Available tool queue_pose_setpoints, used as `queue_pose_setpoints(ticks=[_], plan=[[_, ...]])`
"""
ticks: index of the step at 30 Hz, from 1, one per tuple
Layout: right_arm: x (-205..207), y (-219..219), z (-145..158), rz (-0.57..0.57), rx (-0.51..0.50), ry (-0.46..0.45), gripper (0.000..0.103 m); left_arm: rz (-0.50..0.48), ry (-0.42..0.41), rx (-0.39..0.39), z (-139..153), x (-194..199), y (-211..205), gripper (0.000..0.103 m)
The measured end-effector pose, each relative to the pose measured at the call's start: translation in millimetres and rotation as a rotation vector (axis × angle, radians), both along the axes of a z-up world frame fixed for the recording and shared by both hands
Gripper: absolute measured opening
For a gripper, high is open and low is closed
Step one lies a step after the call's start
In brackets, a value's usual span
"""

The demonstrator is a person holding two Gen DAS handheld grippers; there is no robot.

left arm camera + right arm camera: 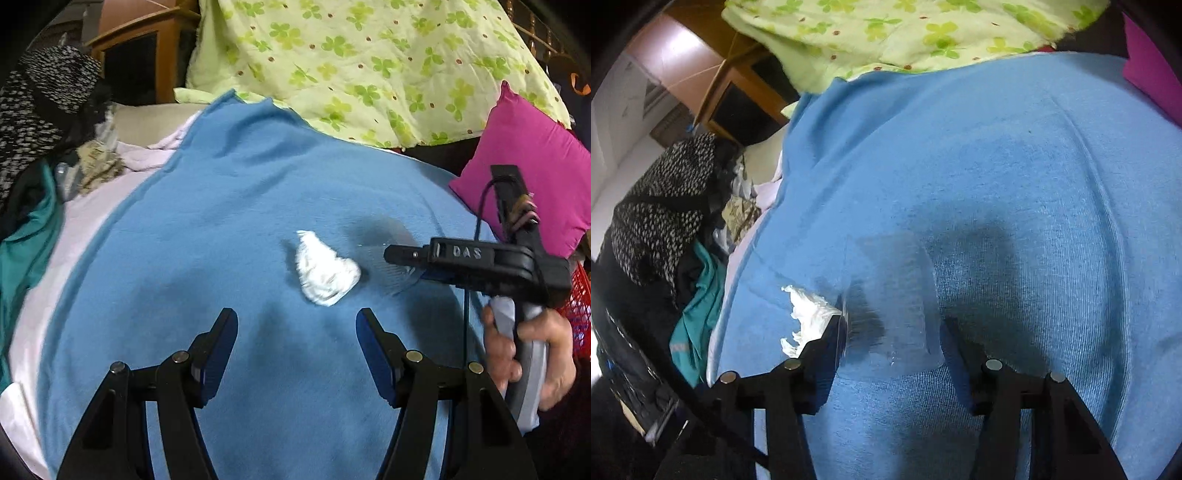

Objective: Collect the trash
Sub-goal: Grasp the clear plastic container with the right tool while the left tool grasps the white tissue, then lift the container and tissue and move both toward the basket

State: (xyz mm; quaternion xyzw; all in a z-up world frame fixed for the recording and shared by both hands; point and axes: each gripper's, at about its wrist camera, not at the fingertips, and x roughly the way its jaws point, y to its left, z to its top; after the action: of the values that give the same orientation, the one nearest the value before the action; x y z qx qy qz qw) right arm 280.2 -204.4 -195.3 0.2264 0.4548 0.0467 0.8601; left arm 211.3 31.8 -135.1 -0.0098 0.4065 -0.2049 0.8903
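Left wrist view looks down over my left tongs [297, 347], whose two blue-padded fingers stand wide apart with nothing between them, hovering above a blue blanket [221, 206] spread on a bed. Just ahead of them and a little to the right lies a crumpled white tissue [325, 269], resting on the blanket. Just beside it, to the right, a clear plastic cup [391, 266] shows as a faint, see-through shape. My right tongs [400, 255] come in from the right edge, gripped by my hand [528, 354], with their tips at the cup.

Right wrist view shows that cup [897, 314] between the fingers of the right tongs [890, 332]; the fingers stand fairly wide and seem to bracket it, but I cannot tell whether they press on it. The tissue [809, 317] peeks out just past the left finger.

I judge the tissue to be nearly weightless, soft and easily squashed, so a pinch across its bulkiest middle should lift it, taking care not to snag the blanket beneath. The cup looks thin, light and slippery; too hard a squeeze could buckle it, so a gentle hold across the wall near the rim seems best.

Behind lie a green clover-print quilt [369, 59], a pink pillow [532, 162] and piled clothes [40, 110].
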Motion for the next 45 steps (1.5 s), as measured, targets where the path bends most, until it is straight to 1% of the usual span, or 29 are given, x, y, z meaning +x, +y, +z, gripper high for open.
queue_pose_setpoints(ticks=[2, 6, 8, 10, 13, 15, 16, 17, 18, 19, 22, 24, 29, 32, 33, 35, 36, 38, 43, 44, 45], plan=[[-3, -1, 6, 0.002, -0.008, -0.016, 0.05, -0.007, 0.015, -0.007, -3, 9, -10, 0.067], [-14, -11, 22, -0.009, -0.005, -0.058, 0.05, -0.004, 0.036, -0.026, -12, 32, -29, 0.067], [-21, -19, 31, -0.02, 0.001, -0.075, 0.05, -0.003, 0.046, -0.017, -17, 41, -39, 0.068], [-29, -29, 39, -0.035, -0.001, -0.095, 0.05, 0.0, 0.061, 0.009, -28, 52, -51, 0.068], [-40, -44, 48, -0.055, 0.004, -0.118, 0.05, 0.03, 0.095, 0.025, -41, 64, -59, 0.068], [-49, -54, 53, -0.063, 0.002, -0.127, 0.05, 0.05, 0.121, -0.001, -50, 69, -60, 0.066], [-51, -56, 54, -0.066, -0.002, -0.13, 0.05, 0.053, 0.127, -0.016, -52, 70, -59, 0.052], [-56, -60, 57, -0.07, -0.005, -0.137, 0.05, 0.052, 0.134, -0.029, -54, 69, -59, 0.045], [-58, -60, 58, -0.07, -0.005, -0.141, 0.05, 0.056, 0.124, -0.028, -53, 67, -60, 0.044], [-61, -60, 60, -0.071, -0.007, -0.146, 0.05, 0.057, 0.113, -0.024, -51, 64, -61, 0.04], [-76, -65, 68, -0.082, -0.002, -0.17, 0.05, 0.045, 0.084, -0.029, -38, 49, -63, 0.037], [-90, -68, 77, -0.089, -0.001, -0.197, 0.05, 0.038, 0.043, -0.019, -21, 32, -64, 0.037], [-125, -66, 102, -0.103, -0.039, -0.28, 0.05, 0.024, -0.055, 0.012, 25, -12, -74, 0.037], [-158, -69, 120, -0.125, -0.068, -0.347, 0.05, 0.008, -0.119, 0.037, 54, -43, -84, 0.037], [-175, -72, 126, -0.139, -0.073, -0.371, 0.05, 0.004, -0.14, 0.045, 62, -52, -87, 0.037], [-198, -77, 134, -0.158, -0.074, -0.398, 0.05, -0.011, -0.189, 0.057, 79, -74, -97, 0.037], [-216, -82, 139, -0.172, -0.071, -0.414, 0.05, -0.019, -0.217, 0.067, 87, -87, -103, 0.037], [-242, -89, 146, -0.191, -0.07, -0.428, 0.05, -0.03, -0.254, 0.087, 100, -104, -116, 0.037], [-298, -111, 162, -0.241, -0.084, -0.458, 0.05, -0.089, -0.318, 0.095, 124, -145, -142, 0.037], [-310, -116, 166, -0.255, -0.082, -0.467, 0.05, -0.096, -0.33, 0.072, 128, -151, -147, 0.038], [-323, -122, 172, -0.271, -0.082, -0.481, 0.05, -0.111, -0.347, 0.073, 133, -160, -153, 0.038]])
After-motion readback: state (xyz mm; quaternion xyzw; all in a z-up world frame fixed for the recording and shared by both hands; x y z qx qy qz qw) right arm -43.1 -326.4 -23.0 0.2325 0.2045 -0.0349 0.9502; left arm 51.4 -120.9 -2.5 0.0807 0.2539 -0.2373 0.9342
